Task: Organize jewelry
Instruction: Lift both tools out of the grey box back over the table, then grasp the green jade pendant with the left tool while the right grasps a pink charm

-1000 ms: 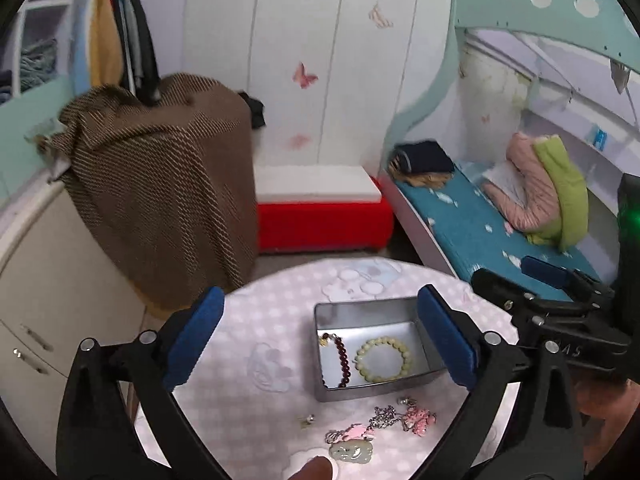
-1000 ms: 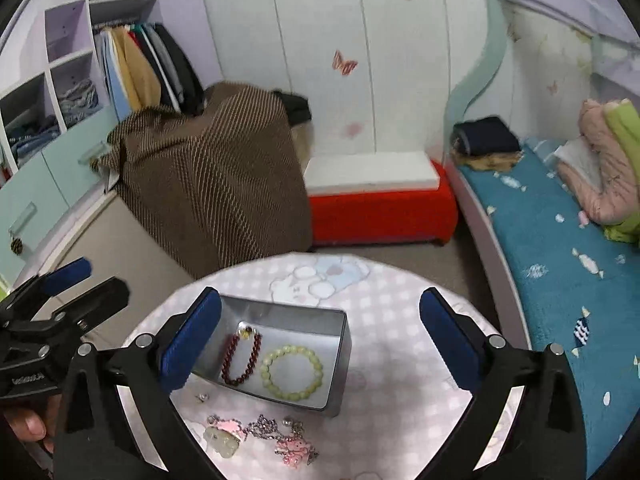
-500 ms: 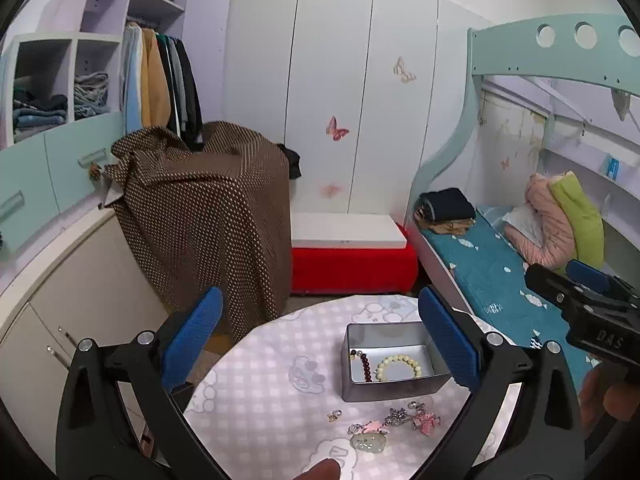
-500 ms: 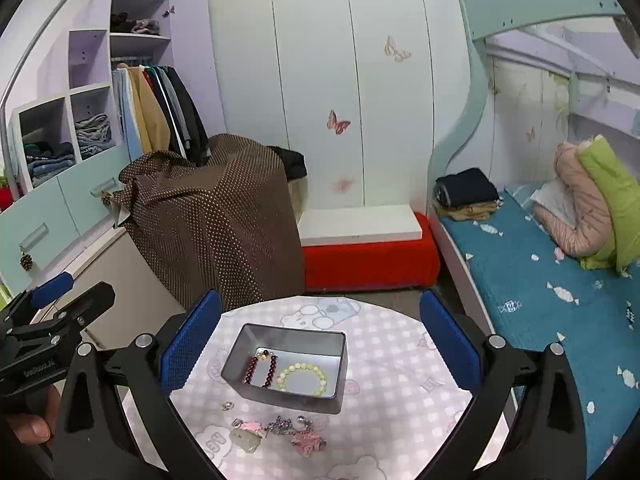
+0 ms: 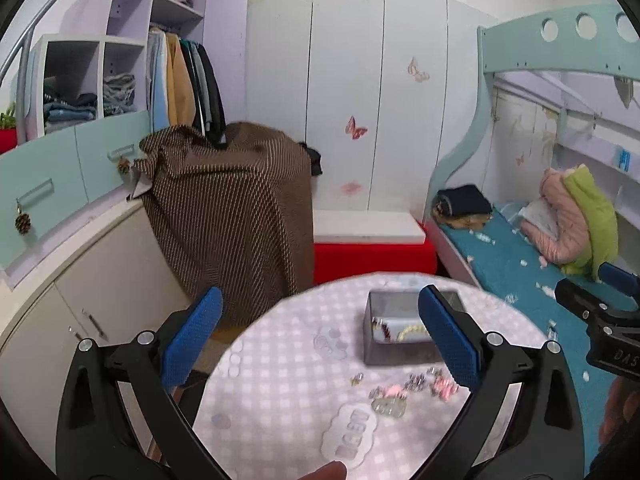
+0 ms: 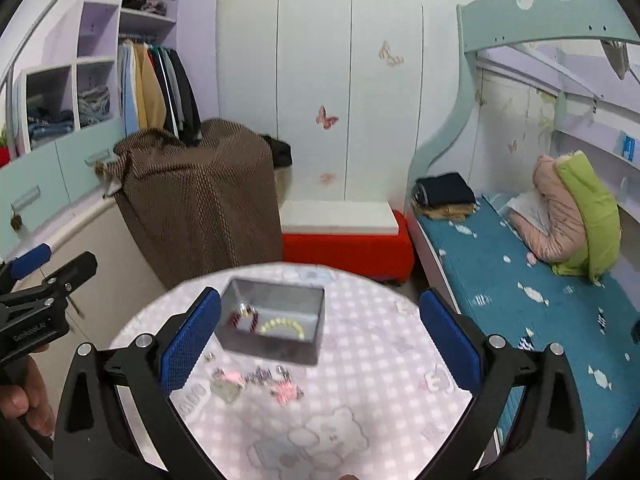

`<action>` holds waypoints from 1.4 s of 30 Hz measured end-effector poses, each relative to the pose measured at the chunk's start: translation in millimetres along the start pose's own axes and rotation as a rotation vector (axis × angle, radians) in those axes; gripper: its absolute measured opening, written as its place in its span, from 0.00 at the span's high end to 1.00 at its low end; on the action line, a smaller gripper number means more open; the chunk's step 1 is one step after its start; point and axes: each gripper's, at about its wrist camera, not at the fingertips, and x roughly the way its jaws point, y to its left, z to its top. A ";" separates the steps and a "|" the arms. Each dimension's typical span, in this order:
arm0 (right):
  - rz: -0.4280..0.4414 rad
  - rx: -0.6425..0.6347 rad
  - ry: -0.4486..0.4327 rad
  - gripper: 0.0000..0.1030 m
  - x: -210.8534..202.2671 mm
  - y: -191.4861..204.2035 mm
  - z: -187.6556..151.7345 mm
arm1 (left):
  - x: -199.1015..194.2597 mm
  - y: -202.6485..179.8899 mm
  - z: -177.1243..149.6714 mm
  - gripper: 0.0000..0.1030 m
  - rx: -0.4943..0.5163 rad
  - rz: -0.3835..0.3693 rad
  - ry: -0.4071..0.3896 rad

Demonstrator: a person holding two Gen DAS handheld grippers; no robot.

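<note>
I am holding left claw and right claw wide, empty | hovering over grey metal rectangular tin | pink-checked round surface

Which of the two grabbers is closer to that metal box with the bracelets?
Right, by a slight margin. The right gripper is raised nearly over the metal box; the left gripper hangs back to the box's left, over the table. Both are open.

A child's bedroom has white wardrobe panels with butterfly stickers, a pale teal bunk bed with a blue mattress at right, a red bench against the wall, open lilac shelves with hanging clothes at left, and a brown cloth draped over furniture.
</note>
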 end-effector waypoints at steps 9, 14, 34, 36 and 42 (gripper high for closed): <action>-0.012 -0.008 0.073 0.07 10.1 3.6 -26.8 | 12.9 2.6 -37.3 0.05 -0.009 -0.016 0.085; -0.012 -0.034 0.116 0.07 21.8 4.9 -41.3 | 21.3 -5.7 -58.0 0.05 0.019 -0.026 0.127; 0.081 -0.097 0.386 0.24 107.5 11.9 -96.0 | 92.0 -29.3 -114.6 0.05 0.042 -0.050 0.322; 0.097 -0.093 0.405 0.38 111.2 13.6 -98.8 | 95.5 -28.6 -117.4 0.05 0.038 -0.048 0.333; 0.147 -0.070 0.452 0.48 124.2 20.1 -109.8 | 105.4 -29.5 -125.1 0.05 0.040 -0.050 0.363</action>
